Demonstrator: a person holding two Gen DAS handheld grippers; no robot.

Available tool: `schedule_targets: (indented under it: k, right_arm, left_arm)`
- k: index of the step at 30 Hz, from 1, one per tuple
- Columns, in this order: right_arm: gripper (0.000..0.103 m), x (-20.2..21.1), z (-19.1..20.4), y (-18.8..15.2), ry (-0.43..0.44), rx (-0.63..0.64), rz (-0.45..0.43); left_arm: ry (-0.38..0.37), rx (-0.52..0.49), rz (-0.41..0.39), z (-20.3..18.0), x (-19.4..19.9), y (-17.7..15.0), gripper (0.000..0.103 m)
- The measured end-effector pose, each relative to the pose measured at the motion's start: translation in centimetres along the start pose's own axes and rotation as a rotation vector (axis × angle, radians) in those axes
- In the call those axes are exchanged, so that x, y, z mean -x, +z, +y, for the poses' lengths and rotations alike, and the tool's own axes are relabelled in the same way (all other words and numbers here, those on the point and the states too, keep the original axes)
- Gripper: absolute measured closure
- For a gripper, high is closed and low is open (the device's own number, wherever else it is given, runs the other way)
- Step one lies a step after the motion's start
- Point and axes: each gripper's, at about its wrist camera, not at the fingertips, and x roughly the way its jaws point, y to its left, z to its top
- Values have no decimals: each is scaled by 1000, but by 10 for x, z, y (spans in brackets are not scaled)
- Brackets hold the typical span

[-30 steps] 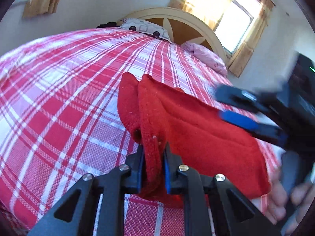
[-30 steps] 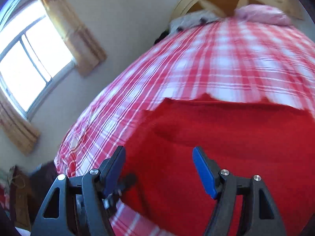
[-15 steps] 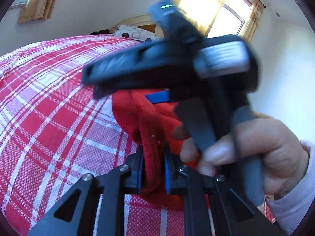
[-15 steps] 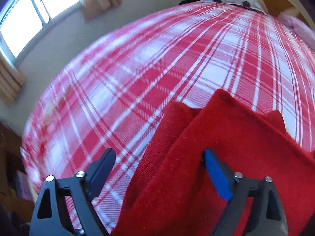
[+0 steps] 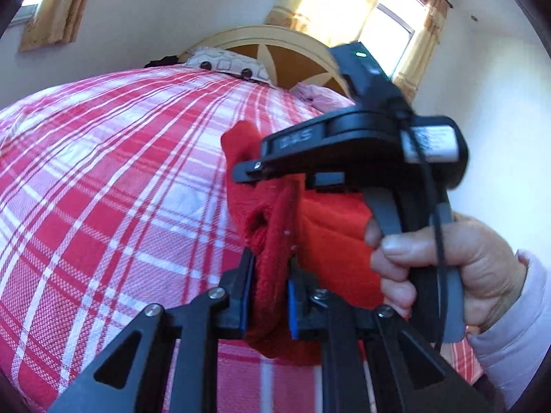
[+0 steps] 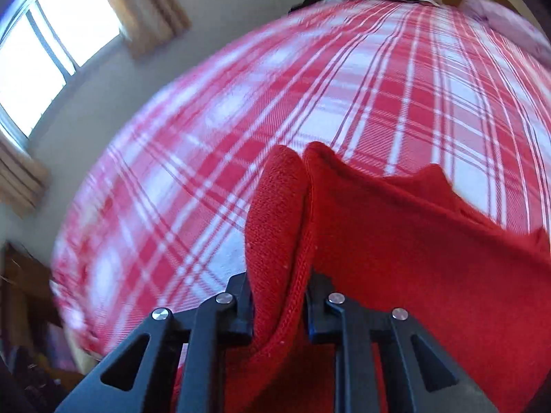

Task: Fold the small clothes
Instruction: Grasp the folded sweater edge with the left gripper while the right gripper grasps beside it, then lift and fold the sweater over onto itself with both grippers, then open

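Over a red-and-white plaid bedspread (image 5: 103, 206), we hold a red knitted garment (image 6: 413, 241) lifted by one edge: our left gripper (image 5: 270, 296) is clenched on a bunched fold, our right gripper (image 6: 279, 306) pinches the ribbed hem close beside it. The knit looks soft, light and limp; we judge hems and corners the surest places to grip, since loose folds may sag or slip

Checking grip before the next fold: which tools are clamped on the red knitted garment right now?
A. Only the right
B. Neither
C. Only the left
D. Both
D: the left tool pinches a bunched edge of the red knitted garment between its pads, and the right tool is likewise shut on a fold of it.
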Motion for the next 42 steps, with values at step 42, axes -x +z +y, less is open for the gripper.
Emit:
schedule_targets:
  k: [42]
  right_arm:
    - [83, 167, -197, -155, -76, -337, -285]
  left_arm:
    - [-154, -469, 150, -212, -69, -54, 86]
